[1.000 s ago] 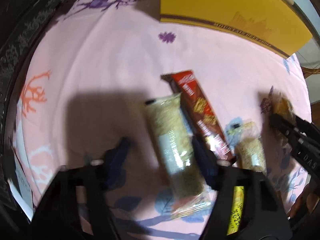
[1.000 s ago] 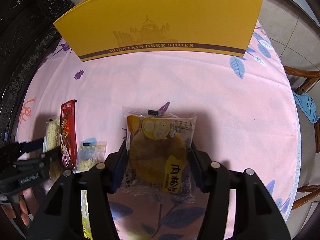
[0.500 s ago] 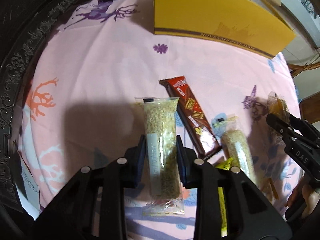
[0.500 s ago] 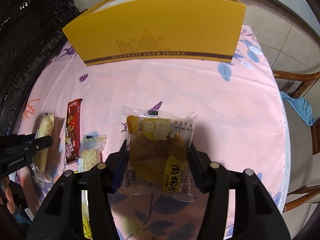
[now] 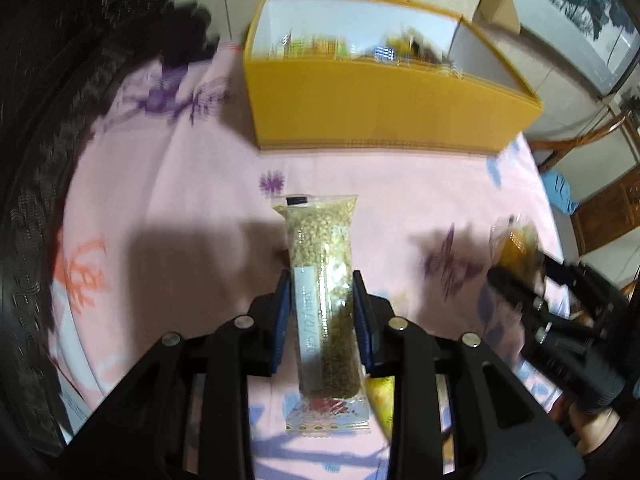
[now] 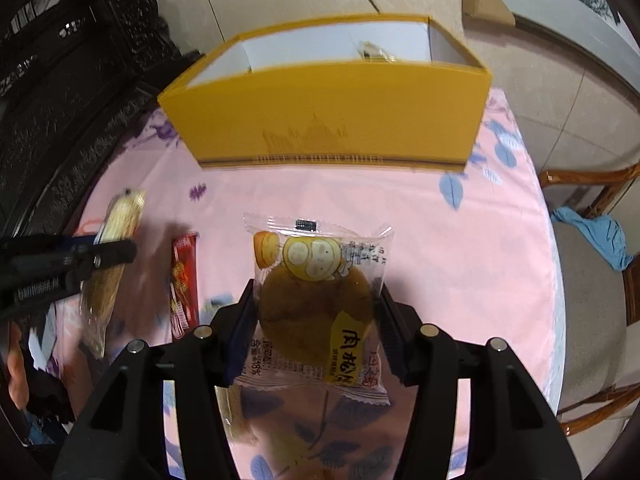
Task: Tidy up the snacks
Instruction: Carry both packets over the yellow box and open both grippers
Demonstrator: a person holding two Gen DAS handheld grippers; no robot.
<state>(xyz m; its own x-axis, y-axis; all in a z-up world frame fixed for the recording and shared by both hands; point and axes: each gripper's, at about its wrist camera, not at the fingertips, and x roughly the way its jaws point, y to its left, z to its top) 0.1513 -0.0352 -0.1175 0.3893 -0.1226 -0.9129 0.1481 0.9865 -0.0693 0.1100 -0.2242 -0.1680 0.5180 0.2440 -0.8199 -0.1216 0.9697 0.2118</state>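
Both grippers clamped — left gripper (image 5: 320, 316) on the grain bar (image 5: 324, 300), right gripper (image 6: 316, 320) on the cake packet (image 6: 320, 300), above the tabletop's near edge — slick film might slip short of the yellow box (image 6: 328, 120).

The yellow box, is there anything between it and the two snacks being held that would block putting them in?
Nothing visible does. The grain bar in the left gripper and the round cake in the right gripper face bare pink tablecloth up to the yellow box, whose top is open.
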